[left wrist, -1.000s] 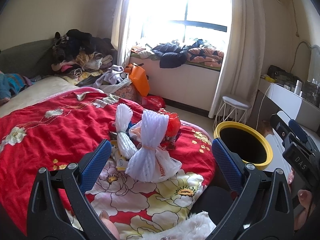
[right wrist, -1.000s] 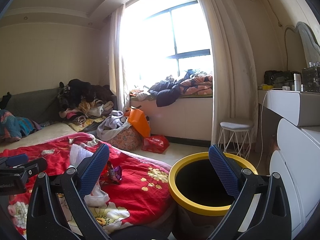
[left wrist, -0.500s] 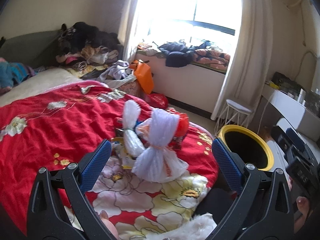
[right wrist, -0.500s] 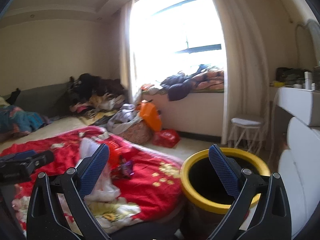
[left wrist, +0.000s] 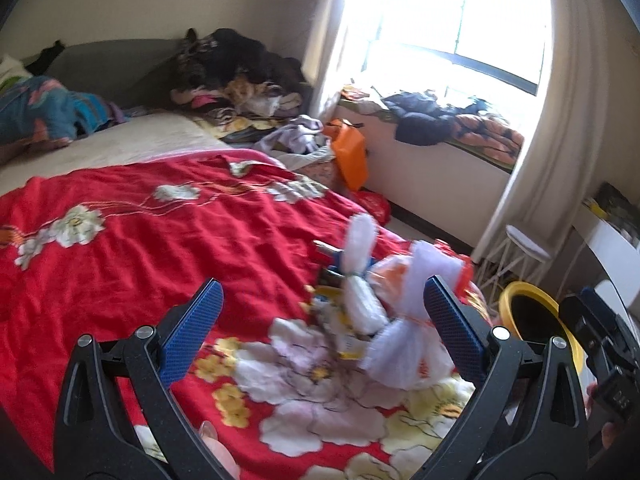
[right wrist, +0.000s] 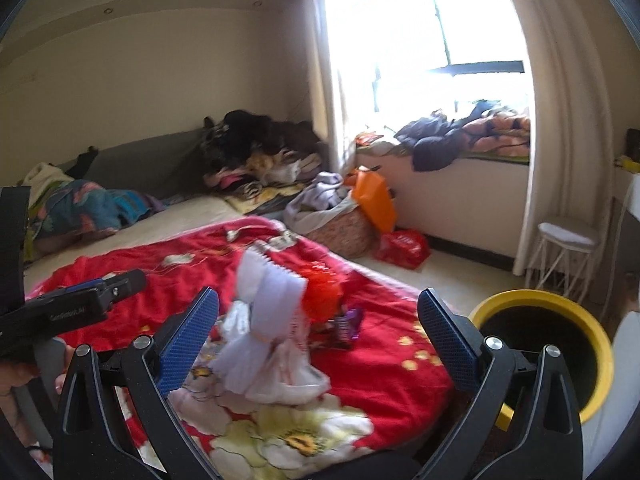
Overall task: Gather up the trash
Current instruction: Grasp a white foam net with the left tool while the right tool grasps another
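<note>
A heap of trash lies on the red flowered blanket (left wrist: 132,248) at the bed's corner: a big white foam net (left wrist: 408,336) (right wrist: 268,344), a slimmer white foam net (left wrist: 360,280), a red-orange wrapper (right wrist: 320,292) and a purple wrapper (right wrist: 348,324). My left gripper (left wrist: 320,320) is open above the blanket, with the heap near its right finger. My right gripper (right wrist: 318,328) is open too, and the big foam net sits ahead between its fingers, untouched. The yellow-rimmed bin (right wrist: 540,344) (left wrist: 532,320) stands on the floor right of the bed. The other gripper (right wrist: 80,304) shows at the left.
Clothes are piled at the head of the bed (right wrist: 256,148) and on the window seat (right wrist: 460,136). An orange bag (right wrist: 372,196), a red bag (right wrist: 404,244) and a basket (right wrist: 344,228) sit on the floor. A white stool (right wrist: 568,248) stands by the curtain.
Both views have swung left toward the bed. The trash heap now sits between the right gripper's fingers, and the bin has slid to the right edge. Both grippers stay open.
</note>
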The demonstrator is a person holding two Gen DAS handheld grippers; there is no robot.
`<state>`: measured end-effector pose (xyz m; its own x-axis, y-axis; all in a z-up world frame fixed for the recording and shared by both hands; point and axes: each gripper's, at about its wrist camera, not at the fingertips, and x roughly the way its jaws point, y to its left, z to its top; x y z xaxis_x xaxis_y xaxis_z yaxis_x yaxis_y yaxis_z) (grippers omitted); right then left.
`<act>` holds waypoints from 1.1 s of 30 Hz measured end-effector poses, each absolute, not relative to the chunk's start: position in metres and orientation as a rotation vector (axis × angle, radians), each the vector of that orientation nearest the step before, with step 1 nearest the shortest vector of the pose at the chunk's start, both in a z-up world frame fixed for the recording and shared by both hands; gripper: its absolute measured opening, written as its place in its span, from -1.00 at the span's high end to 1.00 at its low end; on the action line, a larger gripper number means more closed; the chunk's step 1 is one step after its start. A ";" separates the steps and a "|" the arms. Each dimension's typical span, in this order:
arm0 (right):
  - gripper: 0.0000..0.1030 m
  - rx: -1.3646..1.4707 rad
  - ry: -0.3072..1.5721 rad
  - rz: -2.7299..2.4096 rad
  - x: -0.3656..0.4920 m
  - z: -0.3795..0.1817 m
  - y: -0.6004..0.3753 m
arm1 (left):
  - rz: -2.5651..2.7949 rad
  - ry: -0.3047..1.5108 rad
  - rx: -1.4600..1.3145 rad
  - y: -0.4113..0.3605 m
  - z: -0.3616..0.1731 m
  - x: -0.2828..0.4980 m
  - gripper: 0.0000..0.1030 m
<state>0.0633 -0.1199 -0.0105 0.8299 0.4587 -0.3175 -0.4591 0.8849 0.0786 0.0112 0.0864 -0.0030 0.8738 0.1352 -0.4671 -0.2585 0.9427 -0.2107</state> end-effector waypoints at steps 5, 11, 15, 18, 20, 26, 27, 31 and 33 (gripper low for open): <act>-0.88 -0.020 0.367 0.525 0.077 -0.011 -0.097 | 0.267 0.468 -0.303 0.114 -0.005 0.014 -0.80; -0.84 -0.027 0.423 0.535 0.097 -0.021 -0.083 | 0.232 0.465 -0.298 0.129 -0.008 0.027 -0.80; -0.61 -0.018 0.505 0.537 0.117 -0.031 -0.077 | 0.195 0.492 -0.294 0.130 -0.015 0.045 -0.80; -0.41 -0.003 0.566 0.551 0.131 -0.040 -0.074 | 0.163 0.551 -0.294 0.128 -0.026 0.064 -0.79; -0.30 0.014 0.607 0.565 0.139 -0.045 -0.072 | 0.147 0.576 -0.295 0.127 -0.032 0.073 -0.75; -0.01 0.056 0.702 0.598 0.158 -0.058 -0.066 | 0.060 0.655 -0.345 0.125 -0.051 0.098 -0.43; 0.06 0.063 0.712 0.604 0.160 -0.059 -0.065 | 0.047 0.663 -0.356 0.124 -0.054 0.101 -0.41; 0.35 0.075 0.739 0.627 0.164 -0.063 -0.061 | -0.009 0.690 -0.400 0.121 -0.062 0.111 -0.21; 0.48 0.085 0.750 0.638 0.165 -0.065 -0.062 | -0.028 0.701 -0.410 0.119 -0.064 0.115 -0.17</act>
